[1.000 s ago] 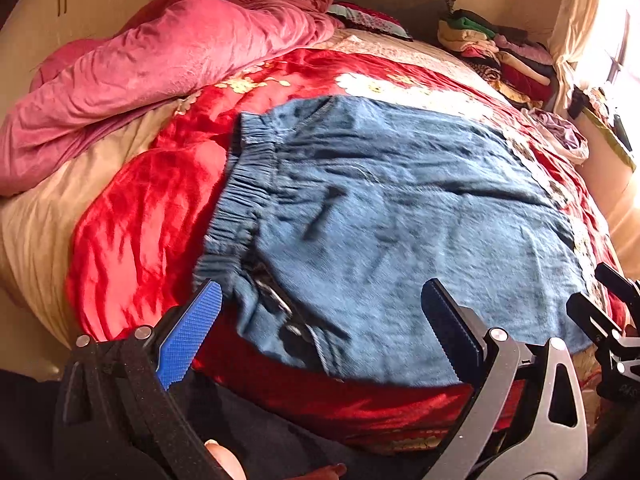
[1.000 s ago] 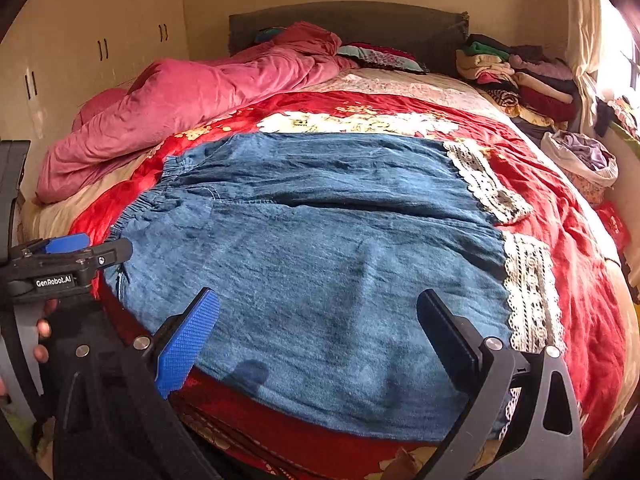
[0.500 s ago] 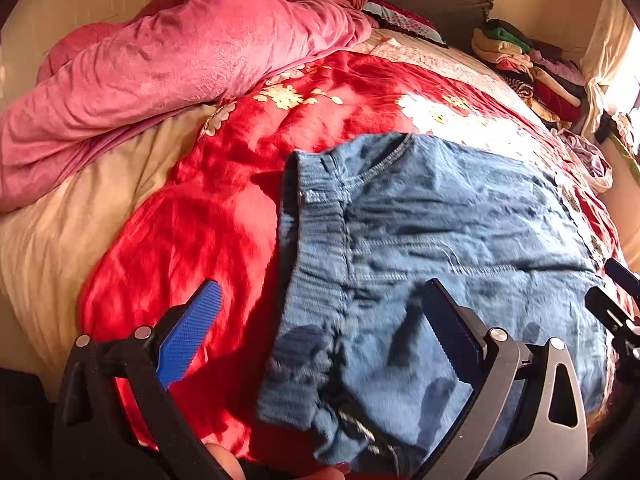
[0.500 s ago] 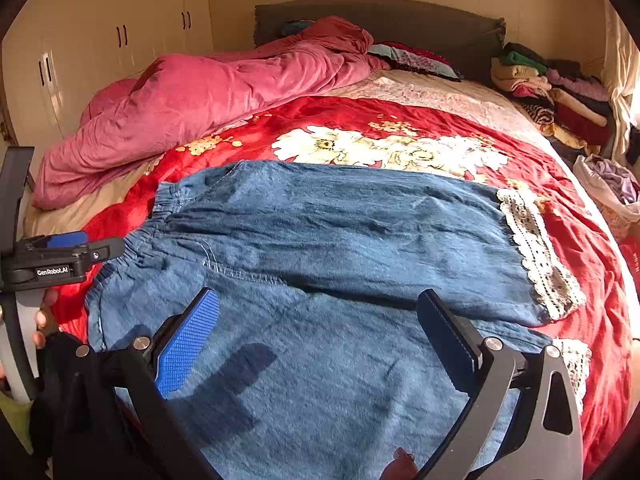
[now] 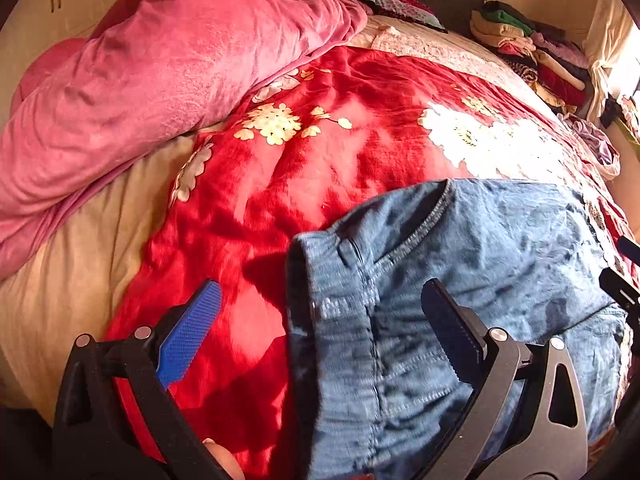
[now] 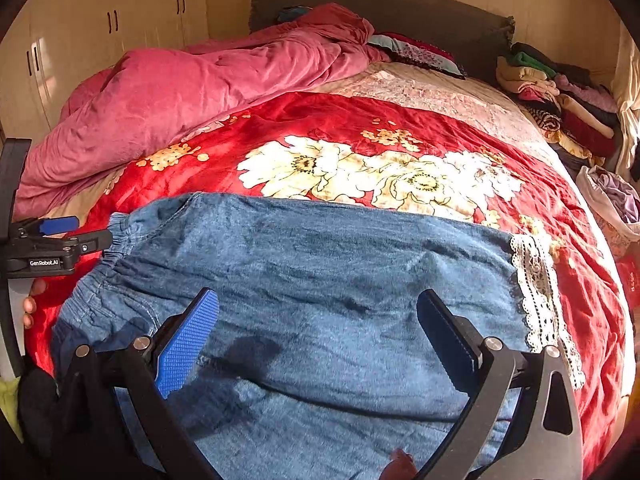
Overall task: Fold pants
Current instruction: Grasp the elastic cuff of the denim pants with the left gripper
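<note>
On the red floral blanket point(image 5: 320, 168) in the left wrist view, the blue denim pants point(image 5: 460, 280) lie with their elastic waistband between the spread jaws of the left gripper point(image 5: 320, 320), which hovers above without pinching anything. A crumpled pink velvet quilt point(image 5: 160, 72) lies beyond, to the left. In the right wrist view, the right gripper point(image 6: 318, 332) hangs with jaws wide apart over the pants' leg; the white lace hem point(image 6: 538, 300) lies to the right, folded clothes point(image 6: 560, 100) stacked far right.

Blue denim pants point(image 6: 320, 280) with lace-trimmed hems lie spread flat across the bed.
</note>
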